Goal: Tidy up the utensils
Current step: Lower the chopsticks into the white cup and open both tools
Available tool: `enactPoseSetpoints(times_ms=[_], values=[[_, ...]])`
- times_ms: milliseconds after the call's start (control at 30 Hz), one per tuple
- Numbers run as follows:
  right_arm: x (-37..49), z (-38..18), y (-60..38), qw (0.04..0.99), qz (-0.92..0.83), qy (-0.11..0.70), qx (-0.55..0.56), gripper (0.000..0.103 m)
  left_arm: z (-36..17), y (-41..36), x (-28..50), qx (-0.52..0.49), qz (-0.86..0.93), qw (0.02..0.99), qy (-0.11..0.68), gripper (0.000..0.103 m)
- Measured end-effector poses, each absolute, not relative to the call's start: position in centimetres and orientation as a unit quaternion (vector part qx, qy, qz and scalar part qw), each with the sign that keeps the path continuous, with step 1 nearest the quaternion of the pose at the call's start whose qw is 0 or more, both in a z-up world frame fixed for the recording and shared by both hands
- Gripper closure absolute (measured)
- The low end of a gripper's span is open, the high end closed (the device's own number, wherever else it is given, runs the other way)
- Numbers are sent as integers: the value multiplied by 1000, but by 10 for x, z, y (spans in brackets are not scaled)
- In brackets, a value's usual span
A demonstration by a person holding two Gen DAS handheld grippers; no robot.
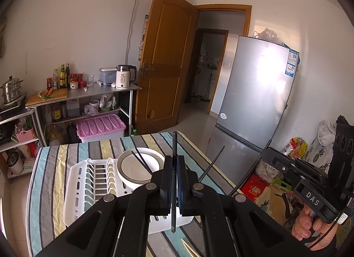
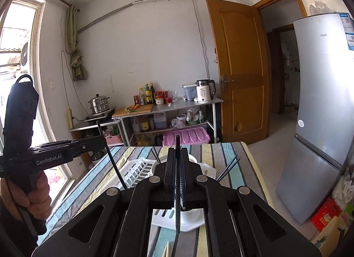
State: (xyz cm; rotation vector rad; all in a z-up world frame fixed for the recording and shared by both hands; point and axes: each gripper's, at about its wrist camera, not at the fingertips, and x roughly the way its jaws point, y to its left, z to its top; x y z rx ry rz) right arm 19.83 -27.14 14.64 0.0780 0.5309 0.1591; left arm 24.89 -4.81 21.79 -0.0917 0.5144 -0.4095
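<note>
A lived-in home kitchen was indicated. Ahead of the tools, beyond a cloth-covered table (image 2: 230, 153), a steel shelf unit (image 2: 177, 106) was loaded with sauce bottles (image 2: 148, 96), a kettle (image 2: 204, 91), a chopping board (image 2: 135, 109) and a steamer pot (image 2: 99, 103). A fridge (image 2: 323, 106) was seen to the right, beside a wooden door (image 2: 239, 66).
</note>
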Motion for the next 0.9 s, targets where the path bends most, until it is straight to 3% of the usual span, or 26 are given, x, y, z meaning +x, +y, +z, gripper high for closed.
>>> enactPoseSetpoints(times_ms=[333,900], values=[[231,151,-283,964,74,249,52,100,225,-70,297,-43,-206,944,254,100],[266,113,-300,954,58,287,65,99,181,-87,348,-64,-215,932,284,100]])
